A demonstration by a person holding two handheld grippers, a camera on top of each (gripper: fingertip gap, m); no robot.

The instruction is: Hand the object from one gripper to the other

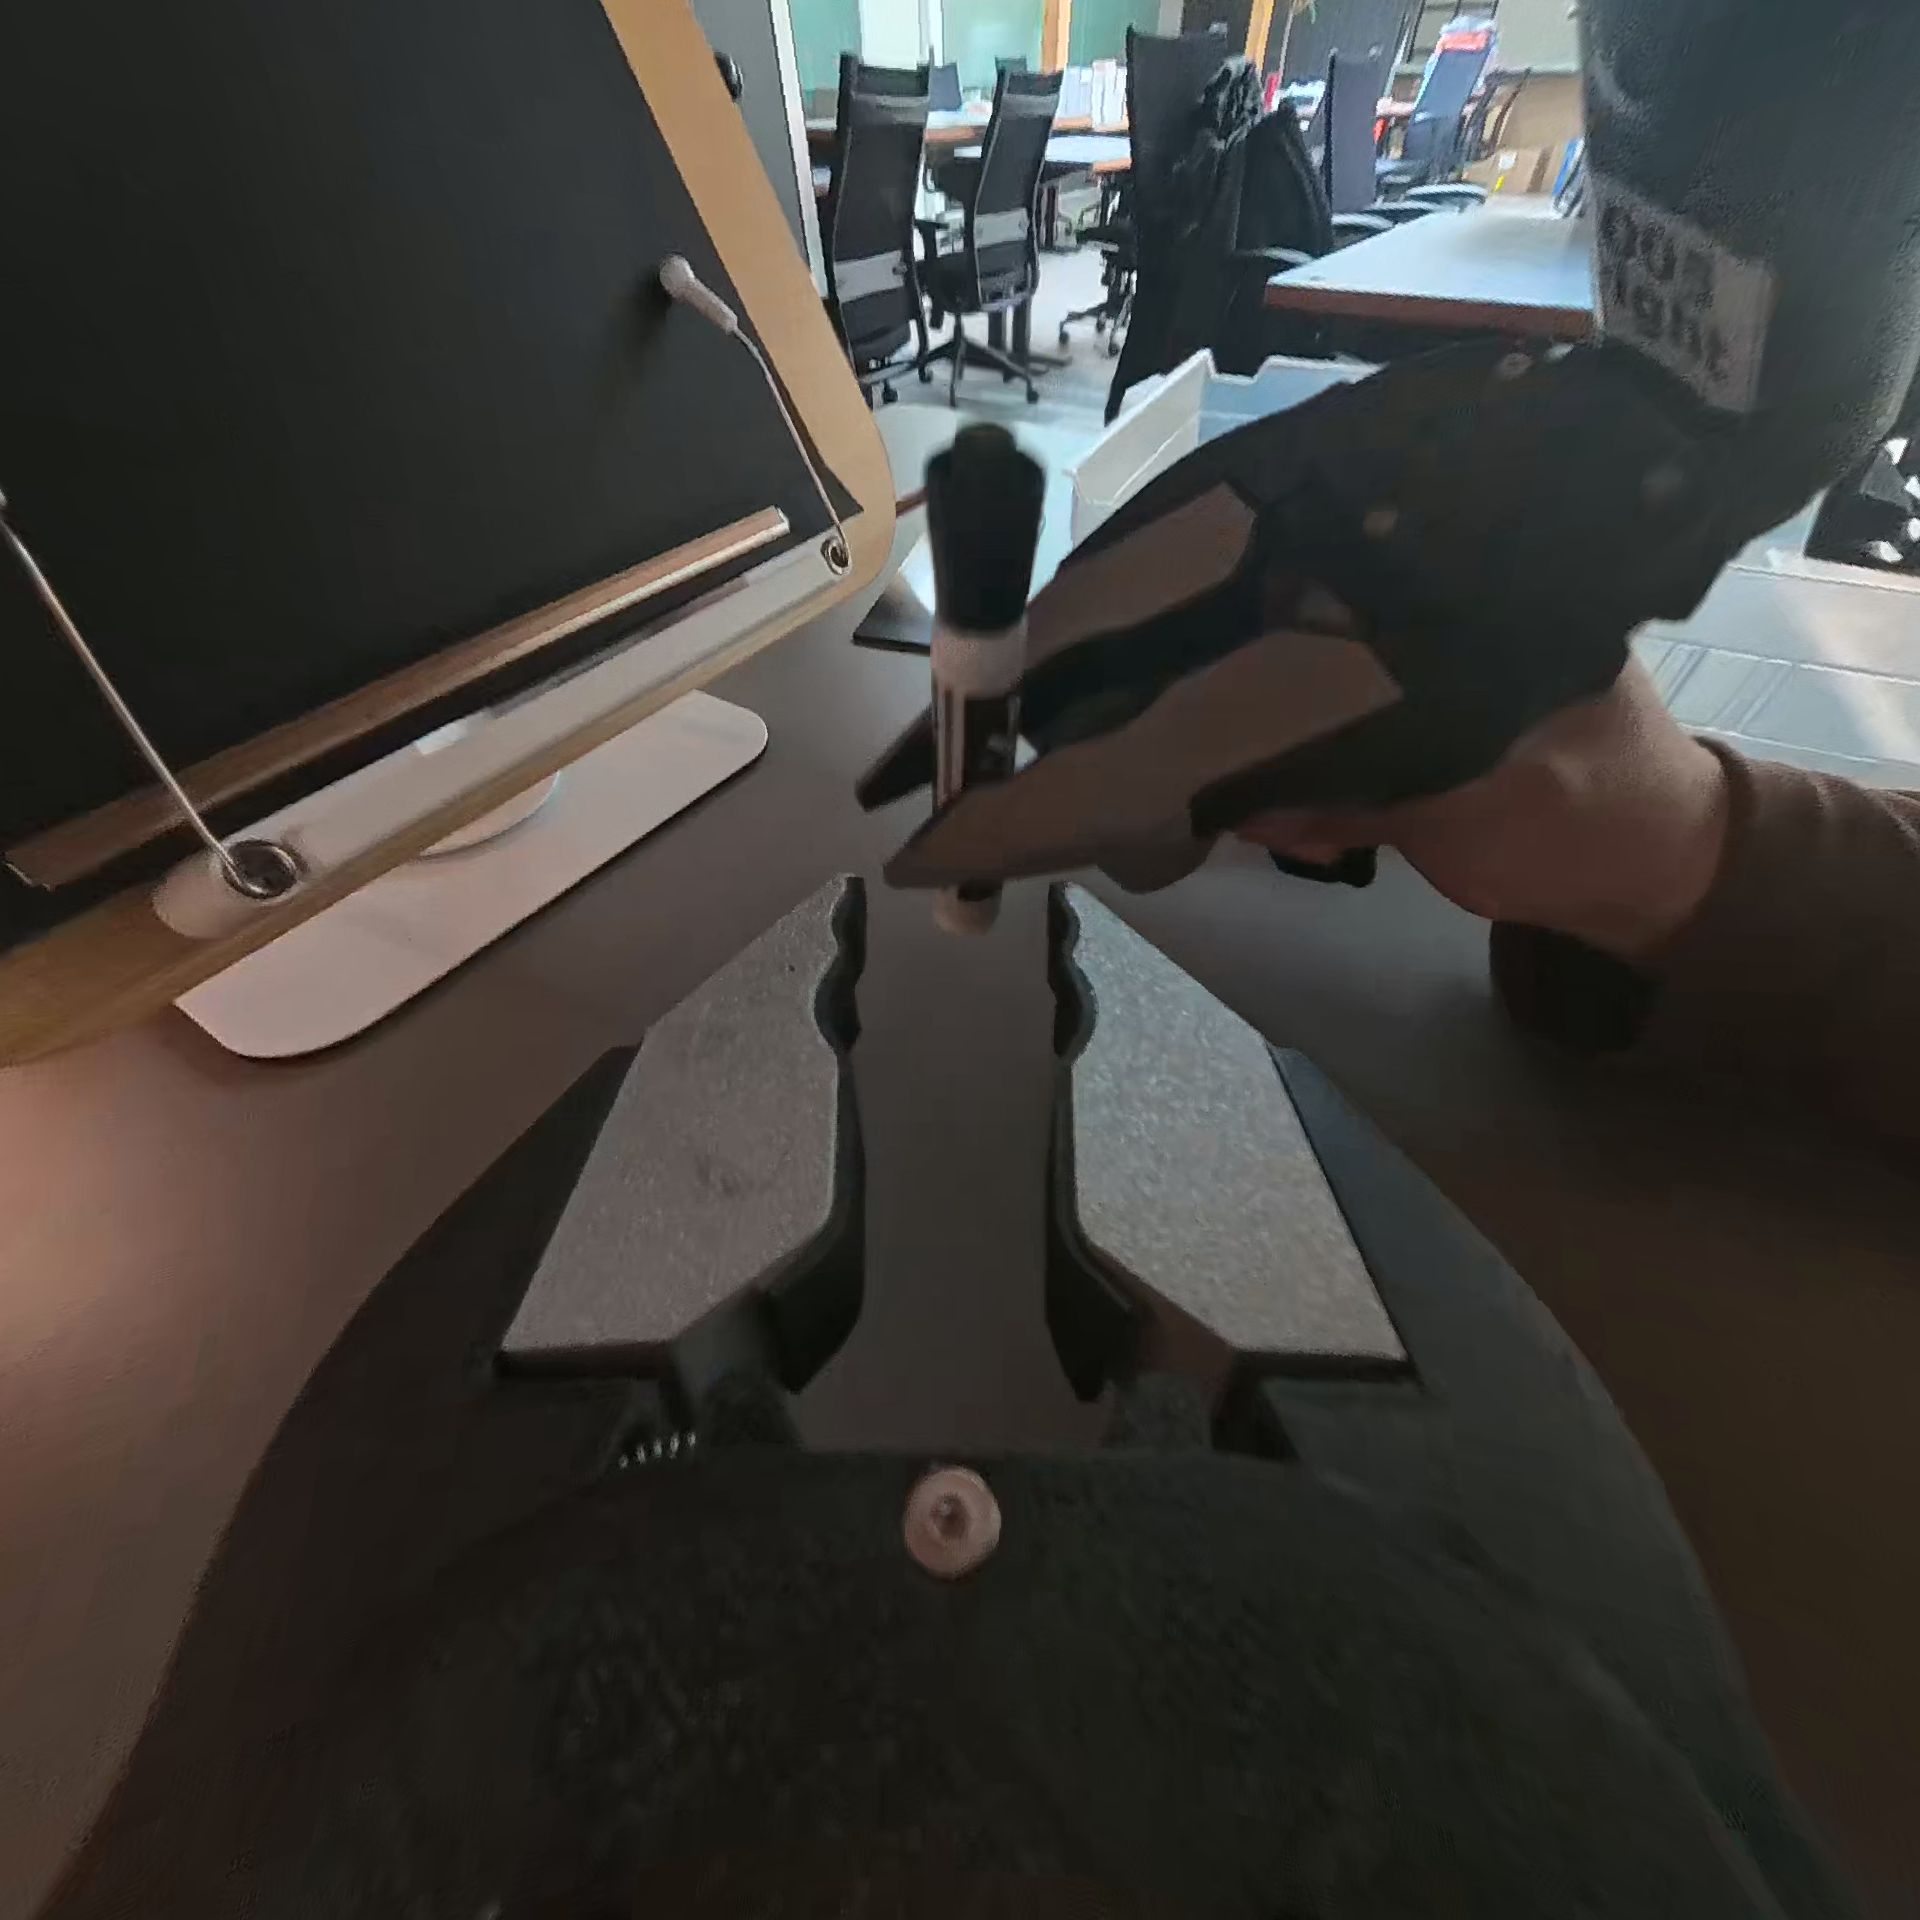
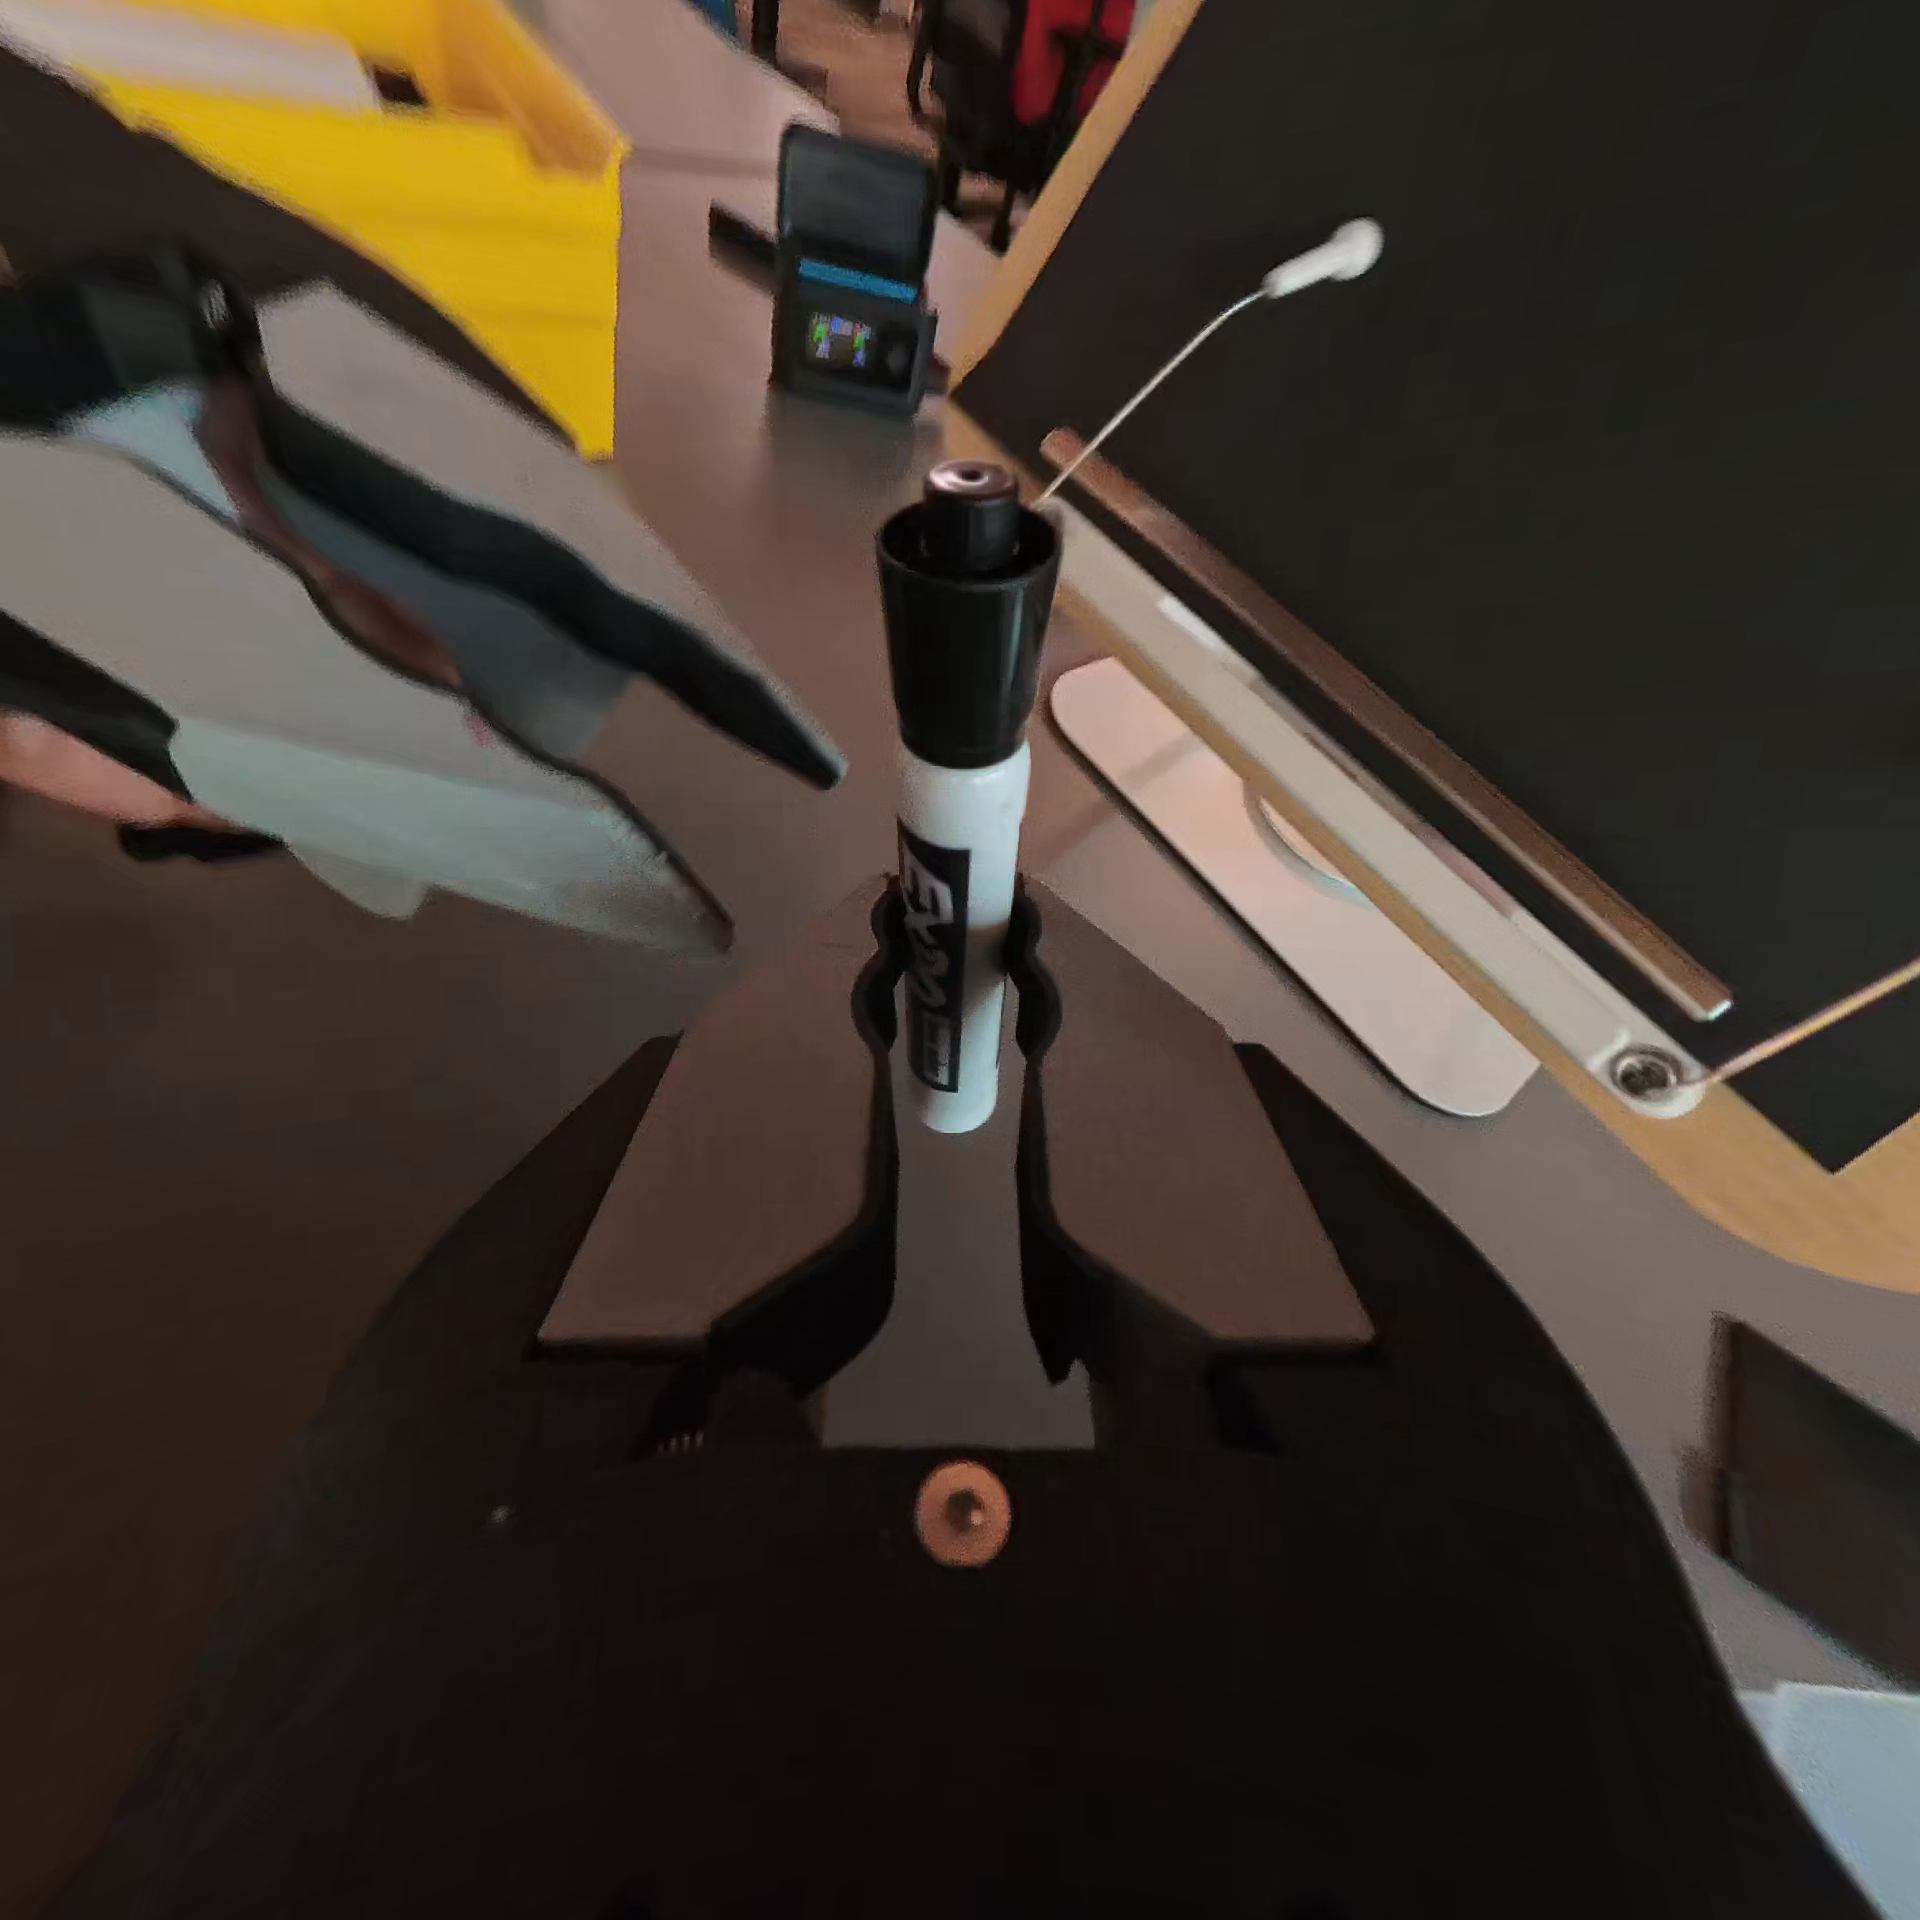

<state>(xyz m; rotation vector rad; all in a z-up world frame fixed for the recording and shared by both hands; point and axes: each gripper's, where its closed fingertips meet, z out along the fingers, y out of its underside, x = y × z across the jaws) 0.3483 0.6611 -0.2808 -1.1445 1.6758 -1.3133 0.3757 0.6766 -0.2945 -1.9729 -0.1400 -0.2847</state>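
A white marker with a black cap (image 2: 961,790) stands upright in my right gripper (image 2: 954,956), whose fingers are shut on its lower barrel. In the left wrist view the marker (image 1: 982,613) and the right gripper (image 1: 894,831) sit just ahead of my left gripper (image 1: 956,914), which is open and empty, its tips a little short of the marker's lower end. In the right wrist view the left gripper (image 2: 774,852) comes in from the left, open, its tips close beside the marker without touching it.
A tilted black board on a wooden stand with a white base (image 1: 468,852) stands left of the left gripper and right of the right one (image 2: 1455,623). A yellow bin (image 2: 436,197) and a small black device (image 2: 852,281) lie beyond. A dark tabletop (image 1: 312,1195) is below. My two grippers' fingertips are within a few centimetres of each other. From either gripper's tips it is about 35 cm to the small black device (image 2: 852,281).
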